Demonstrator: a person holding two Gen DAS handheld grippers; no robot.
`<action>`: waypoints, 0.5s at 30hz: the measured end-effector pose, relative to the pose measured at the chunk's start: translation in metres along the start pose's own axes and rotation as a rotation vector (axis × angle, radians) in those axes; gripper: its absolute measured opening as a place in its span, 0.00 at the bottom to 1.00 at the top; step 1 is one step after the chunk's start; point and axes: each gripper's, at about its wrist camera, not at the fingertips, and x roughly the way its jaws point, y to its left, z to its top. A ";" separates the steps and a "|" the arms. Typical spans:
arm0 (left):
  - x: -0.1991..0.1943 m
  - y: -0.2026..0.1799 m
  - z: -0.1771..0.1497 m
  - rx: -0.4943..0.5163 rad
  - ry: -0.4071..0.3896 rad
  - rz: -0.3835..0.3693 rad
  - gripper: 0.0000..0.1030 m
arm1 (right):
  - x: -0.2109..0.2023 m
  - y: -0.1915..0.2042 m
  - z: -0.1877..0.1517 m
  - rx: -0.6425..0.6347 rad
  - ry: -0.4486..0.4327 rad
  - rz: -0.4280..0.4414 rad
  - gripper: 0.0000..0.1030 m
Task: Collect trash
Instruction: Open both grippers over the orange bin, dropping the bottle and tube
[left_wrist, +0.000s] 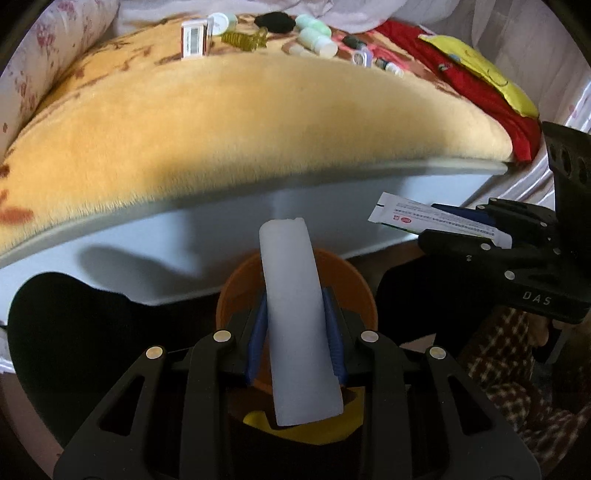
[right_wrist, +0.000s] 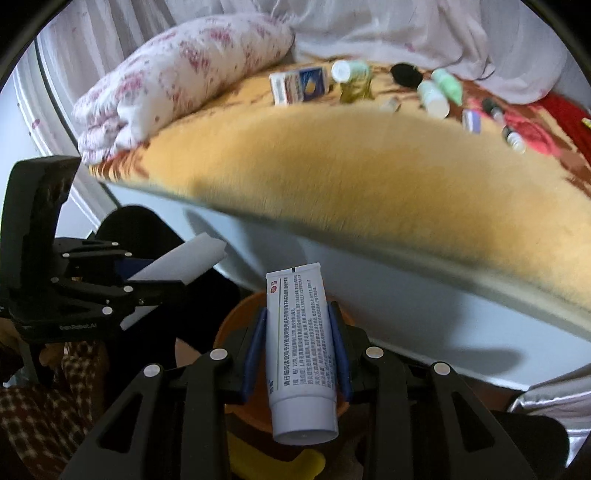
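Left gripper (left_wrist: 295, 332) has its jaws closed on a plain white box (left_wrist: 299, 332); the box's long axis runs forward along the fingers, far end tipped slightly up toward the bed, near end cut square over something yellow below. No print is readable on the visible face. Right gripper (right_wrist: 298, 343) has its jaws closed on a white ointment tube (right_wrist: 301, 350); its long axis also runs along the fingers, the round cap toward the camera and the flat crimped end pointing away toward the bed edge. Printed text runs lengthwise on the tube but is too small to read. Both held items hang directly above an orange bin (left_wrist: 236, 291), most of whose rim and interior are hidden by the fingers and the items; the contents cannot be made out. The two grippers are side by side, each visible at the edge of the other's view. Beyond the bin stands the white bed side (left_wrist: 177, 236), then a yellow fleece blanket (left_wrist: 240, 122), blurred at its near edge. At the far side lie a small carton (right_wrist: 299, 85), pale green bottles (right_wrist: 439, 90), small vials and a dark object, details unclear. A floral pillow (right_wrist: 177, 81) sits farthest left.
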 end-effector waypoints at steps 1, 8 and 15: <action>0.001 0.000 -0.001 -0.005 0.006 -0.003 0.30 | 0.003 0.001 -0.002 0.001 0.021 0.019 0.33; -0.003 0.003 -0.005 -0.018 0.016 0.044 0.66 | -0.011 -0.003 -0.002 0.018 -0.025 -0.015 0.74; -0.016 0.009 0.007 -0.029 -0.038 0.077 0.66 | -0.027 -0.016 0.011 0.035 -0.099 -0.067 0.74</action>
